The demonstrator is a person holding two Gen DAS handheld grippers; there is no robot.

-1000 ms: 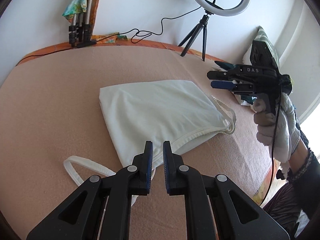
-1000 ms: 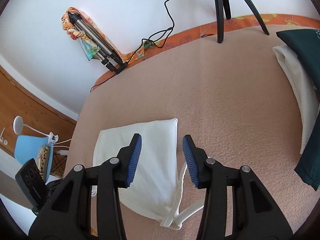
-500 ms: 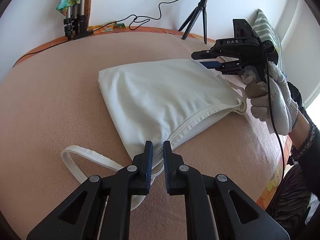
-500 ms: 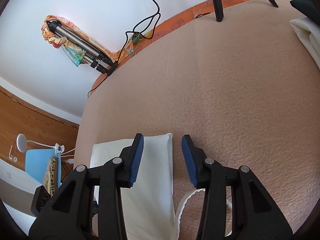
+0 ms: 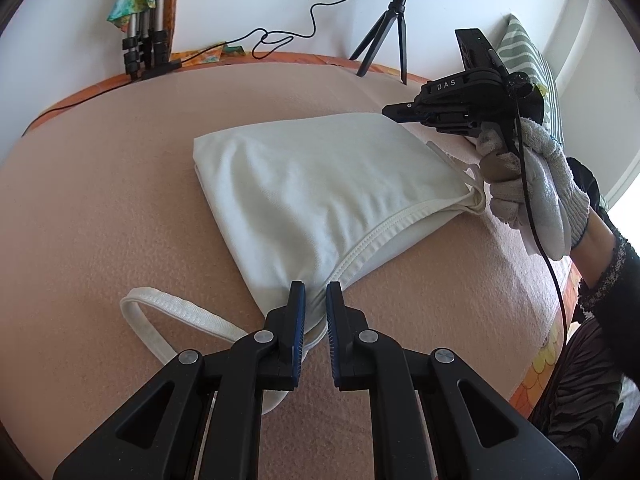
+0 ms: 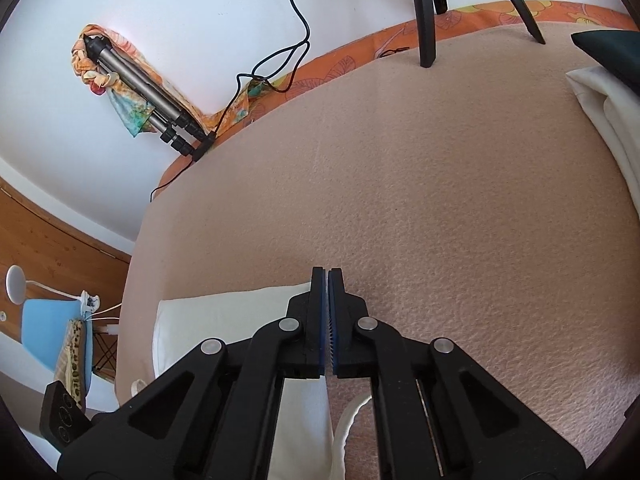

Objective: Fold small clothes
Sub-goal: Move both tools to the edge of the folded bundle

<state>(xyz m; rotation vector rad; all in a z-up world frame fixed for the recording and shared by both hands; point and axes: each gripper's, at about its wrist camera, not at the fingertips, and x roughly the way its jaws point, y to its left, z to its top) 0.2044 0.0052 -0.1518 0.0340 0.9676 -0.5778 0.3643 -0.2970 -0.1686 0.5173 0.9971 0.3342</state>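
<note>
A folded white top [image 5: 320, 192] lies on the pink blanket [image 5: 100, 220], one strap [image 5: 168, 312] looped loose at the near left. My left gripper [image 5: 315, 292] is slightly open, its tips at the top's near hem with cloth between the fingers. My right gripper [image 6: 328, 276] is shut at the top's far corner [image 6: 240, 312]; whether cloth is pinched between the pads is hidden. In the left wrist view the right gripper [image 5: 394, 111] touches that far right corner, held by a gloved hand [image 5: 532, 192].
A ring light on a tripod [image 5: 384, 40] stands at the back of the bed. A folded tripod with a colourful cloth [image 5: 148, 32] leans in the back left corner. White and dark folded clothes [image 6: 600, 120] lie at the right. A striped pillow [image 5: 528, 64] is behind.
My right gripper has moved down onto the top's far corner and closed. My left gripper has moved forward to the near hem and stays slightly open.
</note>
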